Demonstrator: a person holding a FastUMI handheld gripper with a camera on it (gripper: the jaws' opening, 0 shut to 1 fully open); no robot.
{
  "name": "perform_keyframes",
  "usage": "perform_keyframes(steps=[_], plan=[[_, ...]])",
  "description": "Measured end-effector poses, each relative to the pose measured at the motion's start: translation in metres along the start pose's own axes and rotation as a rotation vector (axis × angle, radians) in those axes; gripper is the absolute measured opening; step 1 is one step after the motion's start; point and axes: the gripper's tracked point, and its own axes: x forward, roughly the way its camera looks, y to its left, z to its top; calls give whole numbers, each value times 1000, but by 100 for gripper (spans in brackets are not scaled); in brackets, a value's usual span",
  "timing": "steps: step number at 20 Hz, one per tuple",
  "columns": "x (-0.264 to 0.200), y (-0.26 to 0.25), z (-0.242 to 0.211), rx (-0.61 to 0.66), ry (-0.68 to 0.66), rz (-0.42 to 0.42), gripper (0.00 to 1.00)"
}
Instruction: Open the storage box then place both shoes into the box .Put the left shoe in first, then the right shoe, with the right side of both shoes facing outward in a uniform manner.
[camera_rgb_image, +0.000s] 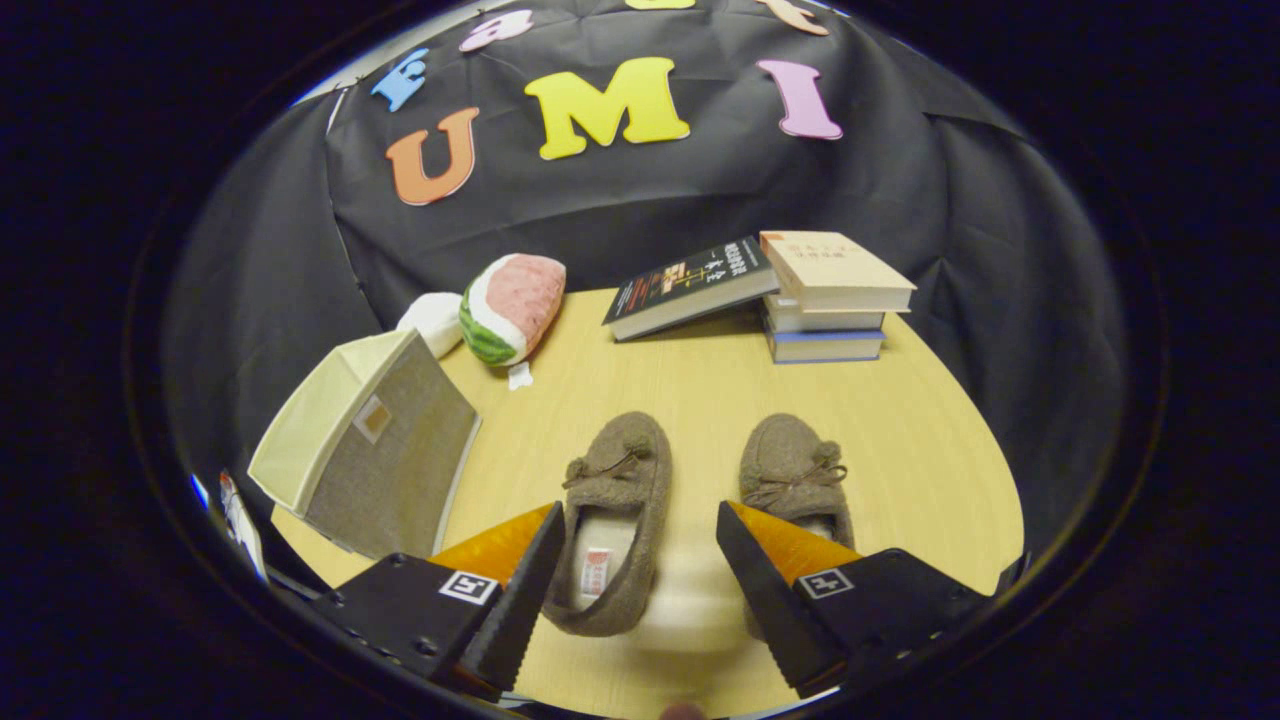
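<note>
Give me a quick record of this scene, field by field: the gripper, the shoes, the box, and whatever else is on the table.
gripper: gripper open, fingers apart above the shoes
left shoe: left shoe between the fingers
right shoe: right shoe beside it, partly behind one finger
storage box: storage box closed, beside the left shoe
clutter: watermelon plush, books beyond the shoes

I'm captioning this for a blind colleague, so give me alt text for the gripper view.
Open gripper, holding nothing, hovers over two brown slippers on a wooden table: the left slipper between the jaws, the right slipper partly behind one jaw. A closed fabric storage box stands beside them; a watermelon plush and stacked books lie beyond.
</note>
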Motion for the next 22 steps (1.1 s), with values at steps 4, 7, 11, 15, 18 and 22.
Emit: perform_keyframes(steps=[4,7,11,15,18,22], plan=[[29,3,-25,28,99,-27,74],[43,0,-36,37,148,-64,58],[55,-4,-44,63,202,-81,41],[72,-5,-55,78,236,-87,25],[63,-10,-45,90,259,-96,1],[52,-5,-34,212,270,-77,0]])
